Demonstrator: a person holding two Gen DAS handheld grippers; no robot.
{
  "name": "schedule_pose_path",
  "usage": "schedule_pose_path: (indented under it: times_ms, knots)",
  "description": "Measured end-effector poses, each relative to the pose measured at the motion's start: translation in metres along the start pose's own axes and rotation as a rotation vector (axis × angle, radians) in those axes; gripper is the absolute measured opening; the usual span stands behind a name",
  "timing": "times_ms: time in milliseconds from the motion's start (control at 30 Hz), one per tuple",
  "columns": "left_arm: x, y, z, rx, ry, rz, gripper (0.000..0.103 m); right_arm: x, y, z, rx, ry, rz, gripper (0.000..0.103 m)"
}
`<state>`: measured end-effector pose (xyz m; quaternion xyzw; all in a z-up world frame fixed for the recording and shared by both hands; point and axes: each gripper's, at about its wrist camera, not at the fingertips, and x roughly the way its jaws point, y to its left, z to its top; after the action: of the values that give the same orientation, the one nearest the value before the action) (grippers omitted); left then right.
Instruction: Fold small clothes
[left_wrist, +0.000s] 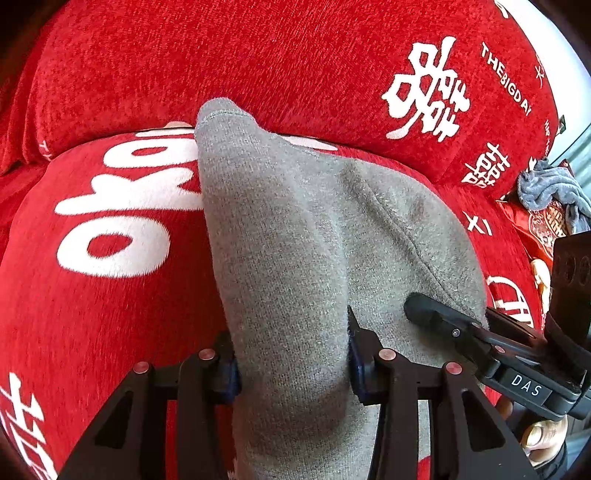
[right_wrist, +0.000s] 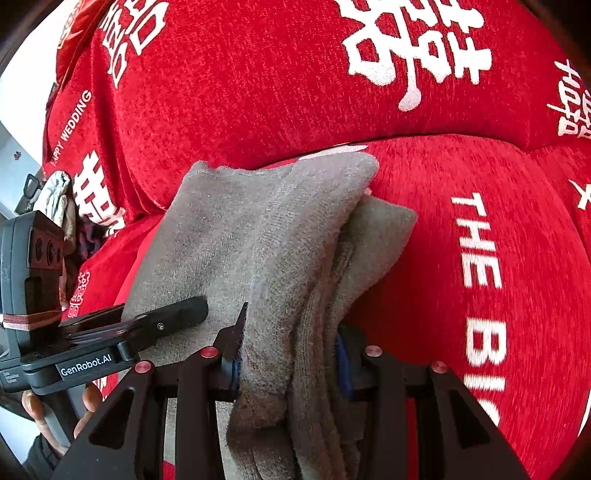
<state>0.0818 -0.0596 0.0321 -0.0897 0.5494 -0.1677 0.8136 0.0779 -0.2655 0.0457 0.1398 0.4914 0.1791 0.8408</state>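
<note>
Grey knit garment (left_wrist: 314, 236) ran straight ahead of the left gripper (left_wrist: 293, 354), its long axis in line with the fingers and its far end rising to a rounded tip toward the sofa back. Near end was bunched between the left gripper's jaws; both pads pressed into the cloth, so clenched on the garment. The right gripper (right_wrist: 291, 354) was likewise clamped on the garment (right_wrist: 266, 240), here several stacked layers thick, again extending directly forward from the fingers. The two grippers sat side by side on the same near edge: in the left view the right gripper's finger (left_wrist: 436, 314) lay on the cloth just to the right of the left one. Neither hand was clearly nearer to the free far end. The garment hung over the red sofa cover (left_wrist: 110, 277); whether its underside touched the seat could not be told. Judgement: any fold would carry the held edge forward along that axis, both hands together. Another grey cloth (left_wrist: 546, 188) lay off to the far right, well apart.
</note>
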Motion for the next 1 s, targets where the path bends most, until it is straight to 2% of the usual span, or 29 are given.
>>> schedule_pose_path:
  times_ms: [1000]
  knots:
    - [-0.050,-0.004,-0.086,0.016,-0.049,0.030,0.046,-0.035,0.035,-0.074,-0.032,-0.012,0.002,0.041]
